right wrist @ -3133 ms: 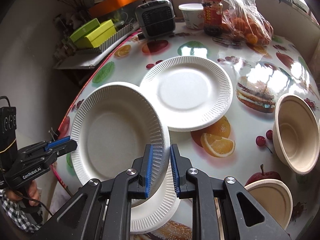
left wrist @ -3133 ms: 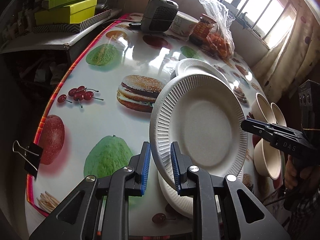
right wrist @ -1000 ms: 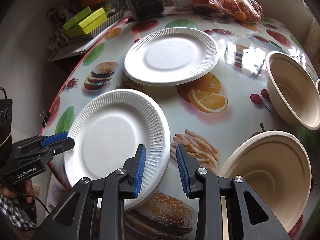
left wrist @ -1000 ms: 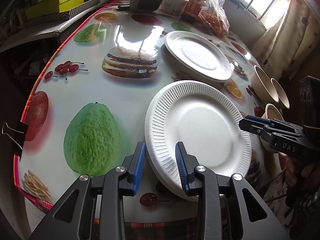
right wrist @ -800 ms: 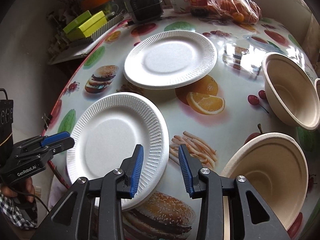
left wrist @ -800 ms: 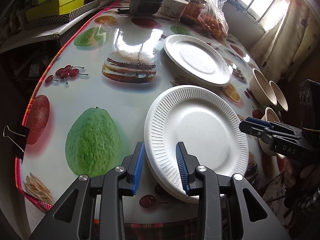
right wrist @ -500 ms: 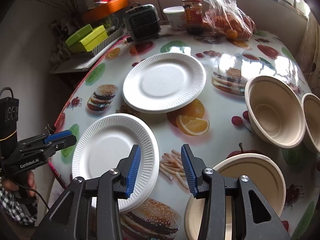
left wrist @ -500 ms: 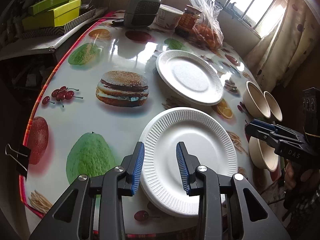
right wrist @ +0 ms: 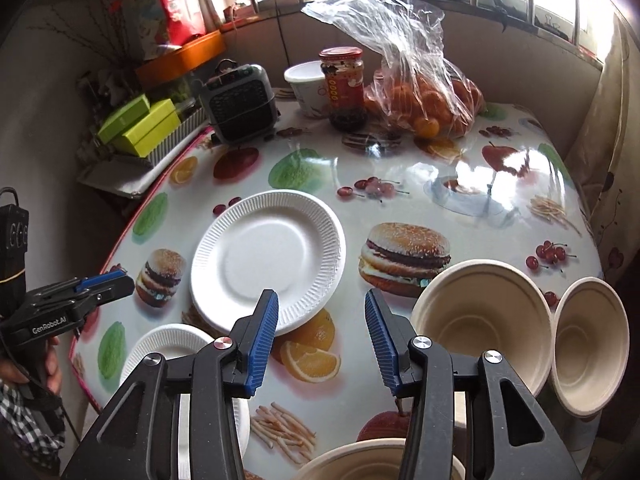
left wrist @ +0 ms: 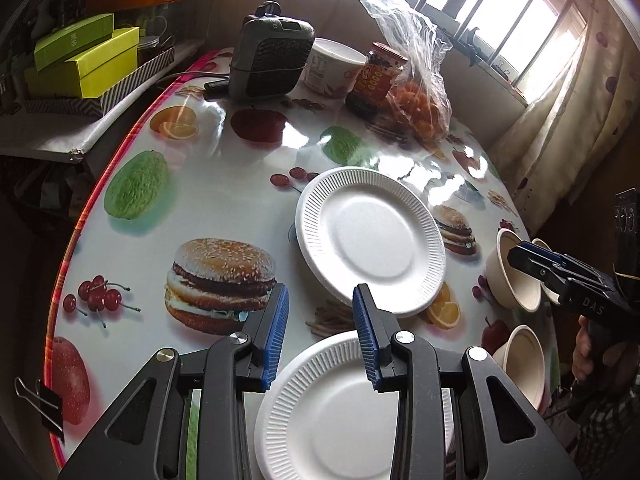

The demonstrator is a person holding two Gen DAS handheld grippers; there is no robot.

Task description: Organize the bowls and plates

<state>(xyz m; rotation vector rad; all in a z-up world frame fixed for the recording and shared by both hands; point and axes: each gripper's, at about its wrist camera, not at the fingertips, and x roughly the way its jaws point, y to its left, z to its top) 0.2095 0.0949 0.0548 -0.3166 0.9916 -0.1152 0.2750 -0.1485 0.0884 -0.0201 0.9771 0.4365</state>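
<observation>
White paper plates: near plate (left wrist: pixel 332 412) lies flat at the table's front edge, under my left gripper (left wrist: pixel 320 332). Left jaws open, nothing between the blue pads. My right gripper (right wrist: pixel 320 334) has just been opening; jaws apart and empty, over bare printed tablecloth (right wrist: pixel 440 168).

Second paper plate (right wrist: pixel 268 264) sits mid-table, apart from the near one, with one edge over the printed orange slice. Can't tell if it's a single plate or a stack.

Beige pulp bowls on the right side: large bowl (right wrist: pixel 484 320) tipped toward me, smaller bowl (right wrist: pixel 588 344) just beside it on the right, rims touching or nearly so. Third bowl (right wrist: pixel 356 460) at the front edge, mostly hidden behind my right gripper.

Back of table: small fan heater (left wrist: pixel 272 56), white tub (left wrist: pixel 332 68), jar (left wrist: pixel 378 76), bag of oranges (right wrist: pixel 424 96).
</observation>
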